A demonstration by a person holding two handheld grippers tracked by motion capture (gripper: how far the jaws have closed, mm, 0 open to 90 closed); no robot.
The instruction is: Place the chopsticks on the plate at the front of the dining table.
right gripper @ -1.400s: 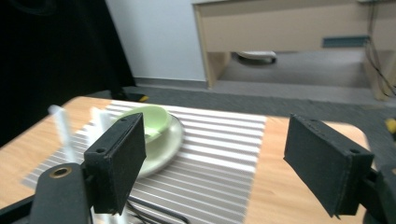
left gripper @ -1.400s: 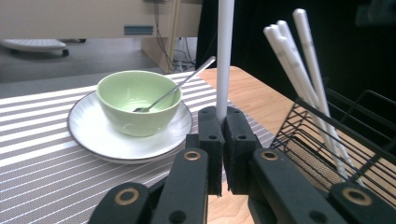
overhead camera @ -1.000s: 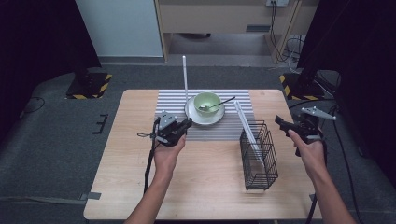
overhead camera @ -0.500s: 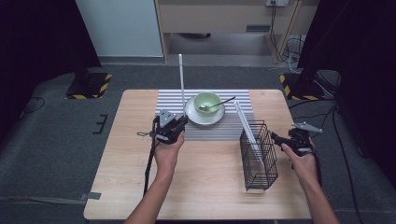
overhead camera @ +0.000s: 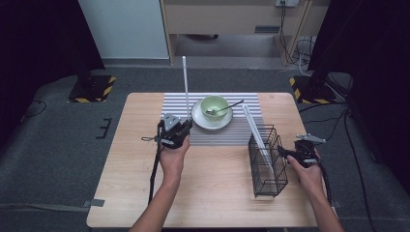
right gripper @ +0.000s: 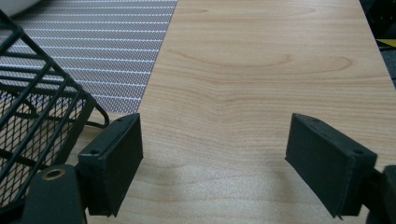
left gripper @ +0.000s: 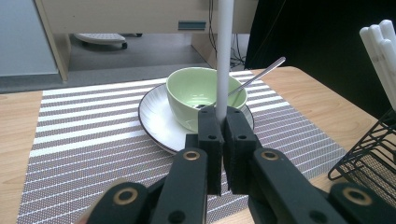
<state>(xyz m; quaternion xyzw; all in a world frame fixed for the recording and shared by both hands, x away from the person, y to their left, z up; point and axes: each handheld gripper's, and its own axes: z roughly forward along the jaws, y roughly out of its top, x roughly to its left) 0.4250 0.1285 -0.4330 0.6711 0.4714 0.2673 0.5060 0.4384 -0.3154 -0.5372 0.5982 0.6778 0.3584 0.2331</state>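
My left gripper (overhead camera: 186,125) (left gripper: 223,135) is shut on a long white stick (overhead camera: 185,87) (left gripper: 224,56), held upright over the striped placemat (overhead camera: 227,135). Just beyond it a green bowl (overhead camera: 214,105) (left gripper: 187,95) sits on a white plate (overhead camera: 200,120) (left gripper: 156,116), with a spoon (overhead camera: 231,106) (left gripper: 261,72) resting in the bowl. A black wire basket (overhead camera: 268,164) (right gripper: 37,107) holds more white sticks (overhead camera: 256,133) (left gripper: 380,51), which lean to the upper left. My right gripper (overhead camera: 284,151) (right gripper: 215,163) is open just right of the basket, low over bare wood, with nothing between its jaws.
The wooden table (overhead camera: 145,193) has bare room at the front and left. The basket's wire corner (left gripper: 369,158) lies close to the right of my left gripper. Dark floor, stands and cables surround the table.
My right gripper has come nearer to the person and lower, ending beside the basket's right side. The left gripper holds its place, and the stick's top has leaned slightly left.
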